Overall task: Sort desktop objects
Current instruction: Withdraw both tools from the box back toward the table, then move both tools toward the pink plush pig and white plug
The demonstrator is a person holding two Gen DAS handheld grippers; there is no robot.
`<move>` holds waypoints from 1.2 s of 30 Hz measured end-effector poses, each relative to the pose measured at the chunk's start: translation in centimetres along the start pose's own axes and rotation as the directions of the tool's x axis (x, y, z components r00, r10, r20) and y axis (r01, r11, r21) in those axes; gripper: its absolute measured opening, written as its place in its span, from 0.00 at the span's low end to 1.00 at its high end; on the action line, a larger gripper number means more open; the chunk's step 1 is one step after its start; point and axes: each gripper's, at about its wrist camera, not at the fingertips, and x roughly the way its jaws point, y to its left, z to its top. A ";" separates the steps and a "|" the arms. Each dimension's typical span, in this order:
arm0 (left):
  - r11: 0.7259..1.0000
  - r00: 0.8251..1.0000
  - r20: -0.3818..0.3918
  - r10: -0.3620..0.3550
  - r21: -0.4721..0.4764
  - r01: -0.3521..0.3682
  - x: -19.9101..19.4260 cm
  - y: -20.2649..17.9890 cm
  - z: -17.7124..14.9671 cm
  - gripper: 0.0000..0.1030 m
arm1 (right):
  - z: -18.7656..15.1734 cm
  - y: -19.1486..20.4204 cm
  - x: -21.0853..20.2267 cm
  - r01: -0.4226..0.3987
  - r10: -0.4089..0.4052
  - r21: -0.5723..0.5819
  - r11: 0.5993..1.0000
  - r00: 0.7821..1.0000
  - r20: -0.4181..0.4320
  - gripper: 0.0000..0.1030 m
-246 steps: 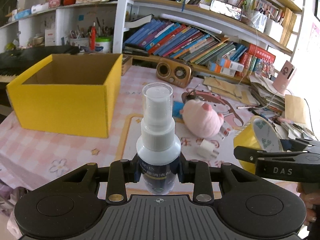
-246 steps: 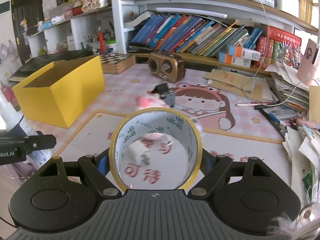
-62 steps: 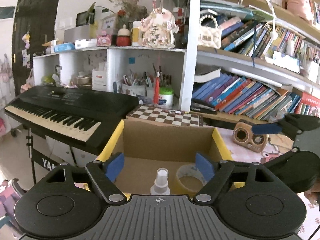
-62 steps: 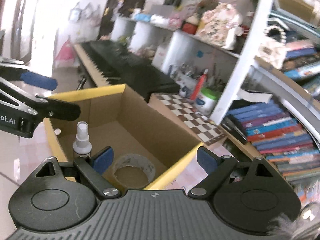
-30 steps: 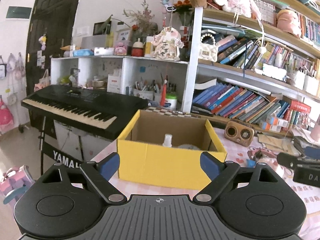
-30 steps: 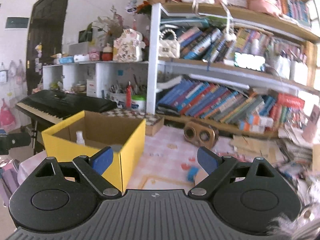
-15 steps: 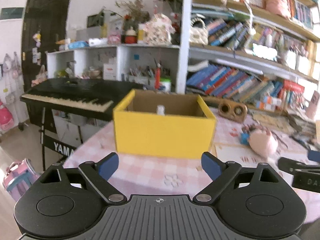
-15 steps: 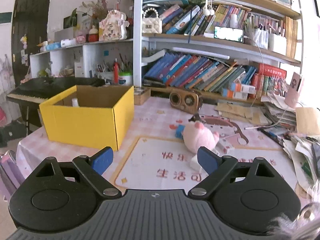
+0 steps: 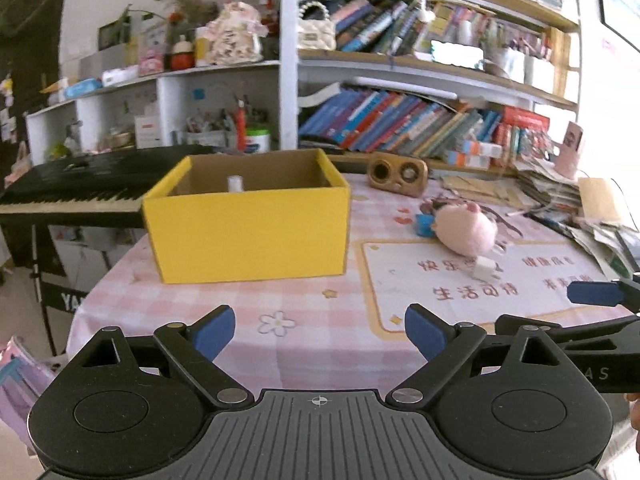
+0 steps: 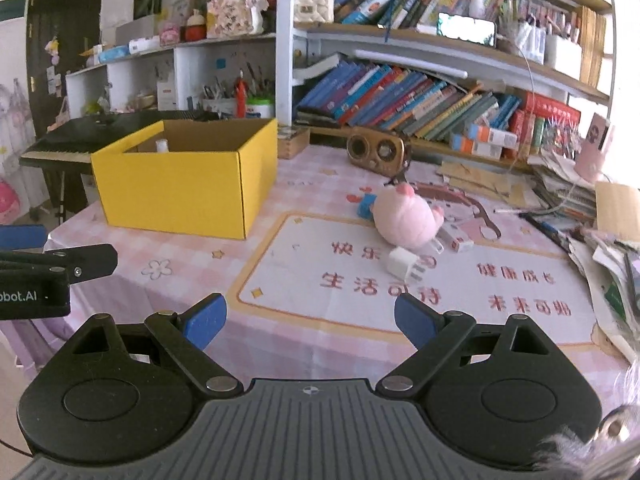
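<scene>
Left hand-held gripper (image 9: 320, 326): jaws wide apart, nothing btwn, over near edge of tabletop (image 9: 304, 312). Right hand-held gripper (image 10: 310, 314): same, wide & empty. Yellow box (image 10: 188, 184) at far left w/ spray bottle (image 9: 235, 183) top showing inside. Pink plush (image 10: 406, 216) on mat (image 10: 320, 264), white charger (image 10: 404, 264) just beside it, nearer side. Blue bit (image 10: 366, 204) touching plush at far side.
</scene>
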 end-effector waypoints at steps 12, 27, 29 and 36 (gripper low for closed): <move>0.999 0.997 -0.072 -0.041 0.000 0.041 2.7 -2.3 0.3 0.91 | -0.9 -2.7 1.0 0.035 -0.032 0.038 0.999 0.996 -0.088 0.88; 0.993 0.987 -0.128 -0.101 0.048 0.108 6.8 -7.3 1.8 0.91 | -0.2 -8.3 3.5 0.064 -0.053 0.073 0.995 0.989 -0.141 0.88; 0.992 0.985 -0.134 -0.108 0.047 0.115 7.4 -7.9 1.9 0.91 | -0.1 -8.9 3.9 0.065 -0.054 0.071 0.995 0.987 -0.149 0.88; 0.988 0.980 -0.148 -0.129 0.061 0.139 9.5 -9.9 2.8 0.91 | 0.4 -11.4 5.2 0.083 -0.069 0.073 0.994 0.983 -0.168 0.88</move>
